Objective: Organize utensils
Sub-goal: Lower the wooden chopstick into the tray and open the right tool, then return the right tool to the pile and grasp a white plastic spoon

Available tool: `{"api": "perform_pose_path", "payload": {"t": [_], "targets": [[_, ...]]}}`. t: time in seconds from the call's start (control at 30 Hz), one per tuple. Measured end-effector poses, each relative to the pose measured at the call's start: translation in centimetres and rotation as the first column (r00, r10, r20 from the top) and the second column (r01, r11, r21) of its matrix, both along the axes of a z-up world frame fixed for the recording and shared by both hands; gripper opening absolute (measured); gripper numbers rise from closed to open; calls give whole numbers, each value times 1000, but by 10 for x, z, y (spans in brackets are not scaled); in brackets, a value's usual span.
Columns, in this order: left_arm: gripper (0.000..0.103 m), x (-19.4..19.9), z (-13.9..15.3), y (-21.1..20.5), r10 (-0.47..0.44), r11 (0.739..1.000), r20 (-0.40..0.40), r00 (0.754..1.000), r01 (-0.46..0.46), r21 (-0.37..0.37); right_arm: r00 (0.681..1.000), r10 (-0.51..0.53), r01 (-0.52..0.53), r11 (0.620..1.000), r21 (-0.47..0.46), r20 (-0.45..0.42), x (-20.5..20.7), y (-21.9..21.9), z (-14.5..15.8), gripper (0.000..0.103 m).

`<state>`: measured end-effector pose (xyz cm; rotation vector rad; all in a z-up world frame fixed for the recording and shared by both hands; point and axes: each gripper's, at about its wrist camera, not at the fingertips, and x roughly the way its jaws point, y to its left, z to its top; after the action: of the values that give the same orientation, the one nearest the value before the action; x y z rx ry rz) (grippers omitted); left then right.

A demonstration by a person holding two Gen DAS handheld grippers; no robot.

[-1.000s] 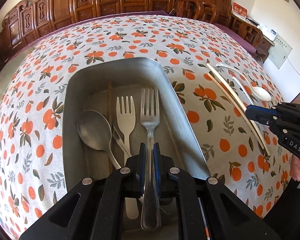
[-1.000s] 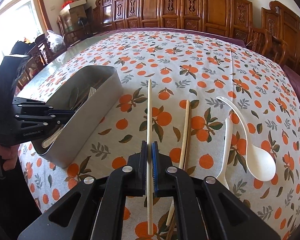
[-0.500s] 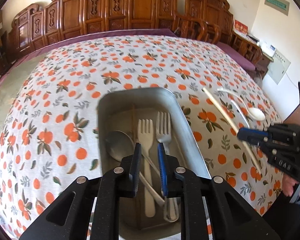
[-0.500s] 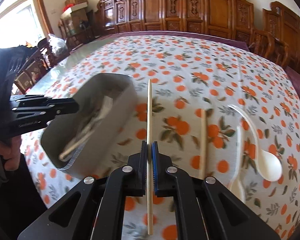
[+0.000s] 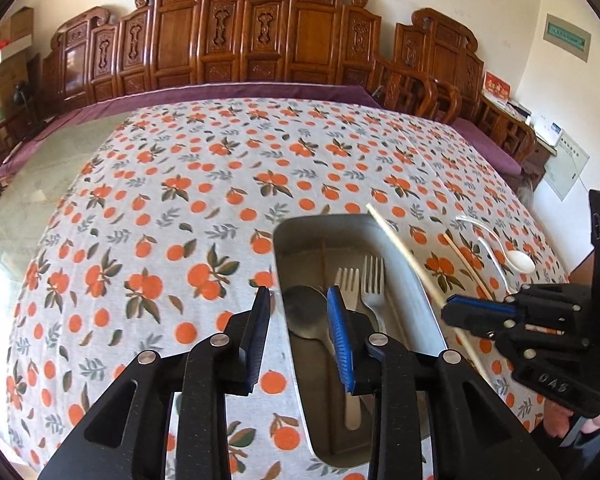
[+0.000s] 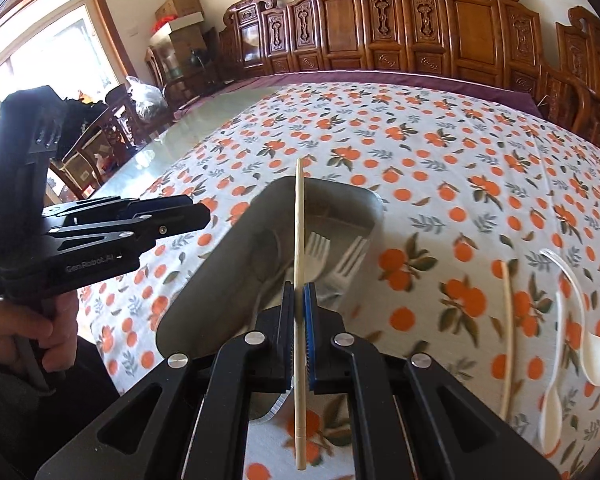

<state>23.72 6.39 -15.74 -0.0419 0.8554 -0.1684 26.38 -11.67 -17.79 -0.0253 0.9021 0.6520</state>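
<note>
A metal tray (image 5: 430, 316) (image 6: 204, 292) on the orange-print tablecloth holds two forks (image 5: 374, 276) (image 6: 350, 258) and a metal spoon (image 5: 306, 312). My left gripper (image 5: 298, 300) is open and empty, above the tray's near left edge. My right gripper (image 6: 299, 292) (image 5: 450, 306) is shut on a pale chopstick (image 6: 299, 216) (image 5: 400, 246), held over the tray. A second chopstick (image 6: 508, 320) (image 5: 466, 264) and two white plastic spoons (image 6: 598, 356) (image 5: 520, 260) lie on the cloth to the right of the tray.
Carved wooden chairs (image 5: 260, 36) line the table's far side. A bare glass strip of table (image 5: 16, 208) lies left of the cloth. Boxes (image 6: 180, 12) and chairs stand by the window at left.
My left gripper let go of the fork in the tray, opened, and drew back and left. My right gripper carried the chopstick left, from the cloth to over the tray.
</note>
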Motion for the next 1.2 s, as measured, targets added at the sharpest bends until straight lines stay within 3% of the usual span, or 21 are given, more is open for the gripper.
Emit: {"api": "perform_pose_path", "payload": {"t": [0.37, 0.77, 1.1, 1.2], "targets": [[28, 4, -3, 20, 40, 999, -3, 999, -40, 4, 1000, -19, 18, 999, -52, -17, 12, 40, -17, 6], [28, 6, -7, 21, 39, 999, -12, 999, -39, 15, 995, -68, 65, 997, -41, -74, 26, 49, -33, 6], [28, 5, -6, 19, 31, 999, -7, 999, -31, 16, 999, -44, 44, 999, -21, -31, 16, 43, -26, 8], [28, 5, -7, 16, 25, 1000, -11, 1000, -25, 6, 999, -32, 32, 999, -22, 16, 10, 28, -15, 8]]}}
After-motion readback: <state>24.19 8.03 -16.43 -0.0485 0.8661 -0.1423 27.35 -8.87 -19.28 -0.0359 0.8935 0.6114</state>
